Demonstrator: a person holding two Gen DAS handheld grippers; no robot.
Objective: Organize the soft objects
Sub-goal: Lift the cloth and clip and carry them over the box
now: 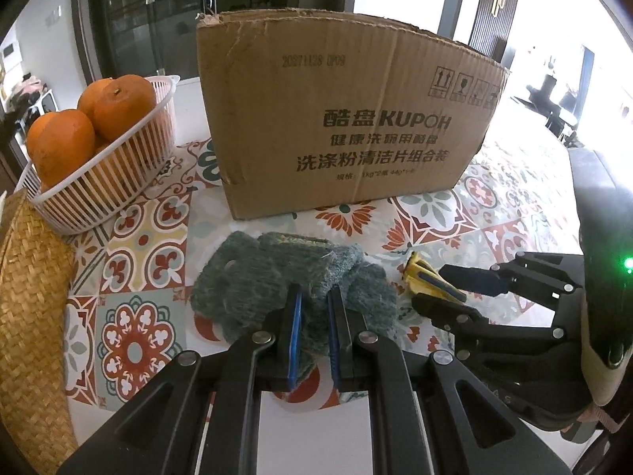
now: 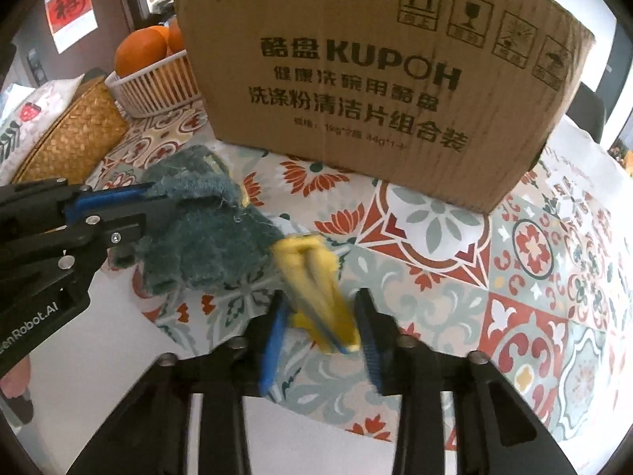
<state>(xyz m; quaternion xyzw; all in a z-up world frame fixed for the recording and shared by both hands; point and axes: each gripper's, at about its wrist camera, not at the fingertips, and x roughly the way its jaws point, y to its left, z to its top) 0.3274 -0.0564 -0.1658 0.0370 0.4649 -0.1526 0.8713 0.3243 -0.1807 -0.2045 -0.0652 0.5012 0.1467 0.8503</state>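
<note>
A blue-green fuzzy cloth point(image 1: 277, 277) lies crumpled on the patterned tablecloth in front of the cardboard box point(image 1: 340, 118). My left gripper point(image 1: 315, 297) is shut on its near edge. The cloth also shows in the right wrist view point(image 2: 205, 233), with the left gripper point(image 2: 158, 202) clamped on it from the left. A yellow soft object point(image 2: 316, 281) lies between the fingers of my right gripper point(image 2: 322, 308), whose jaws stand apart around it; it looks blurred. In the left wrist view the right gripper point(image 1: 439, 283) reaches in from the right at the yellow object point(image 1: 419, 273).
A white basket point(image 1: 107, 182) of oranges point(image 1: 118, 103) stands at the back left. A woven straw mat point(image 1: 27, 297) lies at the left edge. The box point(image 2: 387, 71) stands close behind both cloths. Patterned tablecloth point(image 2: 534, 277) stretches to the right.
</note>
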